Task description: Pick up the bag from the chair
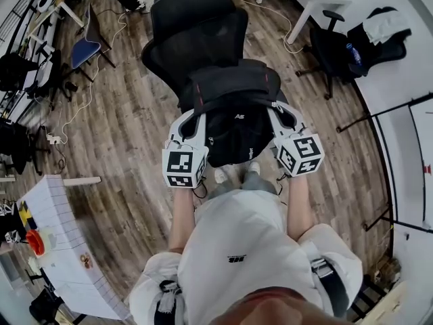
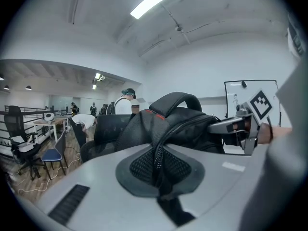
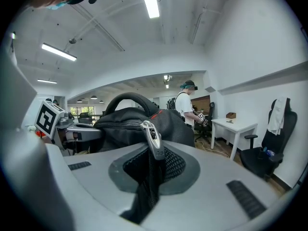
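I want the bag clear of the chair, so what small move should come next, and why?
Probably lift both grippers a little higher together and draw them back. The left gripper and right gripper are each shut on the bag, which hangs close against the chair.

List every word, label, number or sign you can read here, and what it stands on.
"AS": white print on the black bag.
"AS": on the bag's metal zipper pull.
Dark mark on the person's white shorts: too small to read.
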Demonstrator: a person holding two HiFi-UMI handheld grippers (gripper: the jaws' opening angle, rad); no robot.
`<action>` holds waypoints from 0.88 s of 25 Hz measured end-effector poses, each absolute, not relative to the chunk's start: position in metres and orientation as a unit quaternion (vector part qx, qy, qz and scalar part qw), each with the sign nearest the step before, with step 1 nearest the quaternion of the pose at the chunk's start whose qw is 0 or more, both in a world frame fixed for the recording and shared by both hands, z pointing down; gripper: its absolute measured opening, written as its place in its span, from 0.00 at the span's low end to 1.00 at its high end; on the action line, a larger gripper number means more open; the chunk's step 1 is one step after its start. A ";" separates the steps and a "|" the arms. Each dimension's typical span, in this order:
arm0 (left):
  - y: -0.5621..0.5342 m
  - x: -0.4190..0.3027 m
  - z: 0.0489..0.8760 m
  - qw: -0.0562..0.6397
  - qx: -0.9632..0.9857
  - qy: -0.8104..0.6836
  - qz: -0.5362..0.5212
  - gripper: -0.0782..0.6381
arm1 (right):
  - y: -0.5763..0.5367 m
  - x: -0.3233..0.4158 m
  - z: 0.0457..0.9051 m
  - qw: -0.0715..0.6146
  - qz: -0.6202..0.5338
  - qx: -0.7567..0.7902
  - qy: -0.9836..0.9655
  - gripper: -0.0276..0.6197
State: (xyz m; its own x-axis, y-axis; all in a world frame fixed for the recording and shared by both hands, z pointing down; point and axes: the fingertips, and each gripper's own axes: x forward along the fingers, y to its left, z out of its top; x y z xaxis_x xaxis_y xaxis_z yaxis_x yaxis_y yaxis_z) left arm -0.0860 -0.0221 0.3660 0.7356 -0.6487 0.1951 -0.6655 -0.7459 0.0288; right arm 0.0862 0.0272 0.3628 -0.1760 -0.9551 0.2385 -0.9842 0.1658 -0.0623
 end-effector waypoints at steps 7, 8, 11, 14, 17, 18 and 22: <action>0.030 -0.086 0.355 0.042 0.927 -0.362 0.085 0.14 | 0.078 0.086 0.355 0.066 0.102 0.630 -0.767 0.07; 0.038 -0.085 0.354 0.040 0.926 -0.365 0.086 0.14 | 0.086 0.088 0.355 0.065 0.102 0.627 -0.769 0.07; 0.067 -0.082 0.351 0.036 0.922 -0.377 0.083 0.14 | 0.112 0.091 0.354 0.061 0.099 0.617 -0.779 0.07; 0.098 -0.081 0.349 0.036 0.916 -0.392 0.083 0.14 | 0.138 0.093 0.352 0.058 0.097 0.604 -0.789 0.07; 0.129 -0.077 0.346 0.033 0.908 -0.410 0.085 0.14 | 0.163 0.099 0.349 0.060 0.095 0.591 -0.799 0.07; 0.139 -0.075 0.344 0.032 0.905 -0.415 0.085 0.14 | 0.171 0.101 0.347 0.061 0.094 0.587 -0.802 0.07; 0.177 -0.074 0.341 0.037 0.899 -0.429 0.084 0.14 | 0.202 0.103 0.343 0.065 0.092 0.575 -0.810 0.07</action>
State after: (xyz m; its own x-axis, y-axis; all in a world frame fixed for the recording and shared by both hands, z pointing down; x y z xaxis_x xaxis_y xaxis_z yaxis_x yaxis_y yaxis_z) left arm -0.0736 0.1768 0.3413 0.6179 -0.7649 0.1818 -0.7773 -0.6291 -0.0054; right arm 0.1031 0.2018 0.3427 -0.3305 -0.9199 0.2114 -0.9438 0.3221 -0.0737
